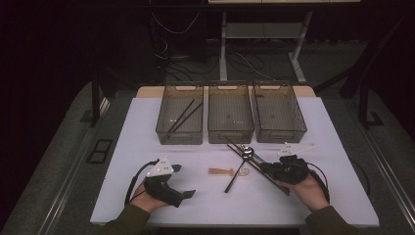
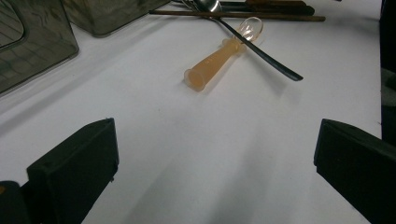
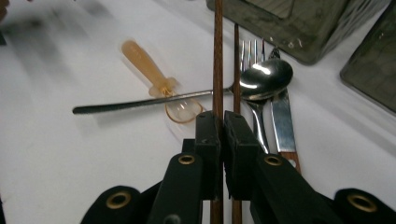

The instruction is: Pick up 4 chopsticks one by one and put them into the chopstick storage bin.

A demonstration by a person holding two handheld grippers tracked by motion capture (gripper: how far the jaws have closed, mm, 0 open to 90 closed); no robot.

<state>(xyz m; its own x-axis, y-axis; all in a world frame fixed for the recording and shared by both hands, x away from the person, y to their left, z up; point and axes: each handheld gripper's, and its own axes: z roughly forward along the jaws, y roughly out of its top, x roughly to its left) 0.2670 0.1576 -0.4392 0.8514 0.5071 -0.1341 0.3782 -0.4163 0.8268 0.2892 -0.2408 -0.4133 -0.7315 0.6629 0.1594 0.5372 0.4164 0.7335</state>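
My right gripper (image 3: pixel 222 116) is shut on a brown chopstick (image 3: pixel 218 56) that lies low over the white table; a second chopstick (image 3: pixel 236 56) runs beside it. In the high view the right gripper (image 1: pixel 266 169) sits at the table's front right, with the chopstick (image 1: pixel 234 148) slanting toward the bins. A metal spoon (image 3: pixel 266 77) lies across an orange plastic spoon (image 3: pixel 144 65), next to a fork (image 3: pixel 252 51) and a knife (image 3: pixel 282 116). My left gripper (image 1: pixel 183 181) rests open at the front left, with nothing between its jaws (image 2: pixel 215 163), facing the orange spoon (image 2: pixel 219 56).
Three smoky see-through bins stand in a row at the back: left (image 1: pixel 164 122), middle (image 1: pixel 230 134), right (image 1: pixel 298 125). The left bin holds two dark chopsticks (image 1: pixel 183 117). Bare white table (image 1: pixel 147 147) lies between the bins and my left gripper.
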